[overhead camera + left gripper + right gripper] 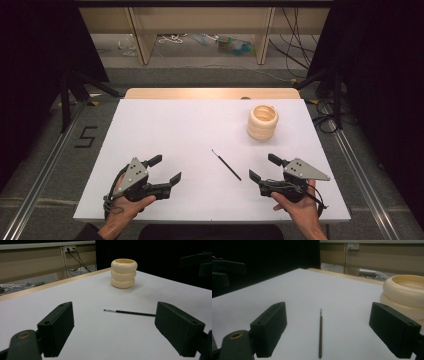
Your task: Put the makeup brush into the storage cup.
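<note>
So the thin paintbrush is lying flat on the white table, pretty much dead centre between the two hands, bristle tip pointing to the far left and handle end to the near right. Nothing is touching it.

The left gripper sits near the front edge on the left, jaws spread wide with nothing in them. The right gripper mirrors it on the right, jaws just as wide, also empty. Both are angled inward toward the brush, which makes sense if either one is about to go for it. In the right gripper view the brush runs straight down the middle between the jaws, so my guess is that hand is better lined up for the pickup.

The cream ribbed pot stands upright at the far right, well apart from the brush. Looks like the obvious place to drop a brush into, open top and all.
</note>
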